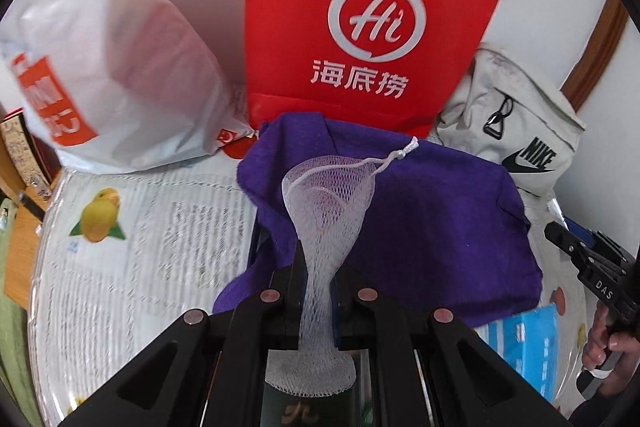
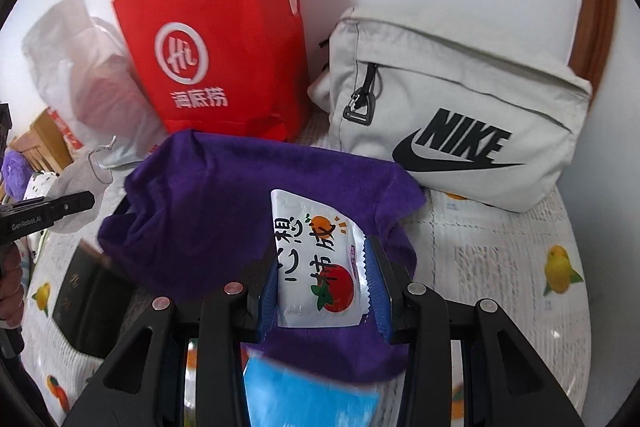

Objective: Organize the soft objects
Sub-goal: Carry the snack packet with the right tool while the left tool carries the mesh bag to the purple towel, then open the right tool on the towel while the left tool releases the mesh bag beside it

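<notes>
My left gripper point(image 1: 318, 291) is shut on a white mesh net bag point(image 1: 326, 211), which hangs out past the fingers over a purple cloth point(image 1: 440, 219). The net's drawstring point(image 1: 394, 157) trails toward the red bag. My right gripper point(image 2: 322, 291) is shut on a white snack packet point(image 2: 320, 259) printed with orange and red fruit, held above the same purple cloth point(image 2: 224, 211). The left gripper point(image 2: 48, 215) with the net point(image 2: 80, 171) shows at the left edge of the right wrist view. The right gripper point(image 1: 588, 259) shows at the right edge of the left wrist view.
A red paper bag point(image 1: 372, 19) stands behind the cloth against the wall. A white plastic bag point(image 1: 120, 75) lies left of it, a pale grey Nike bag point(image 2: 460, 115) right of it. A dark book point(image 2: 92, 291) and a blue pack point(image 2: 308, 395) lie on the fruit-print tablecloth point(image 1: 132, 247).
</notes>
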`<state>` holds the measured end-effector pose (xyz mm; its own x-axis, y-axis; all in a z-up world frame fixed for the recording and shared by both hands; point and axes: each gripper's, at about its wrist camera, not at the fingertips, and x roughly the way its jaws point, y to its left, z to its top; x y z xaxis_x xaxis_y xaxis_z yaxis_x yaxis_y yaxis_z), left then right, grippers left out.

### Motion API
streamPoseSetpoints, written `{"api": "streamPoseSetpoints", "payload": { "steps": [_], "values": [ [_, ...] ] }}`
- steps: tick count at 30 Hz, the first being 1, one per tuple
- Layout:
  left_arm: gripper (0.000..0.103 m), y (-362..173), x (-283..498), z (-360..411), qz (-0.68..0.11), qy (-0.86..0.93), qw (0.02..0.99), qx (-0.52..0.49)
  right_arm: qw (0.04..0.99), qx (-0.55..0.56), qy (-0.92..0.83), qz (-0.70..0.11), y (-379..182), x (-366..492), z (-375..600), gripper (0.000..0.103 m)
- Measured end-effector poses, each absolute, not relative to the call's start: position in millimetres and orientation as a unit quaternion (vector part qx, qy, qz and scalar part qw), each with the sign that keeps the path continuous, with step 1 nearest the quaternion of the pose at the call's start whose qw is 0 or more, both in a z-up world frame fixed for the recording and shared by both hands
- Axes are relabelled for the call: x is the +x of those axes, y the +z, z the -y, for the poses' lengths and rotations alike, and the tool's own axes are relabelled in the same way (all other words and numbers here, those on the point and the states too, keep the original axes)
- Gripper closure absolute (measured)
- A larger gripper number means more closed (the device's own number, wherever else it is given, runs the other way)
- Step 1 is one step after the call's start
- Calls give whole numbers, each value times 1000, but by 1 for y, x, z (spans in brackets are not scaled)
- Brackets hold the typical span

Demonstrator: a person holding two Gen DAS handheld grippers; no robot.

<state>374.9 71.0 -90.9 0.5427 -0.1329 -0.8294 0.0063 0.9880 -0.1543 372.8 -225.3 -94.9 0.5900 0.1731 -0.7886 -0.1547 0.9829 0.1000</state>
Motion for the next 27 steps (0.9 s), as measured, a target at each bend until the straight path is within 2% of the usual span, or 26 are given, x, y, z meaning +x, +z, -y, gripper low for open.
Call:
{"api": "streamPoseSetpoints", "payload": {
  "steps": [10, 24, 26, 27],
  "values": [
    [94, -106, 429, -57, -503, -48, 861, -62, 874, -5, 99, -476, -126, 436, 215, 64],
    [93, -144, 472, -37, -540, -58, 838, -51, 847, -1, 95, -523, -160, 458, 220, 63],
    [89, -147, 477, -31, -543, -59, 836, -49, 843, -1, 92, -530, -162, 459, 220, 62],
    [84, -148, 477, -32, -545, -59, 835, -49, 842, -2, 92, -532, -163, 460, 221, 61]
  ]
}}
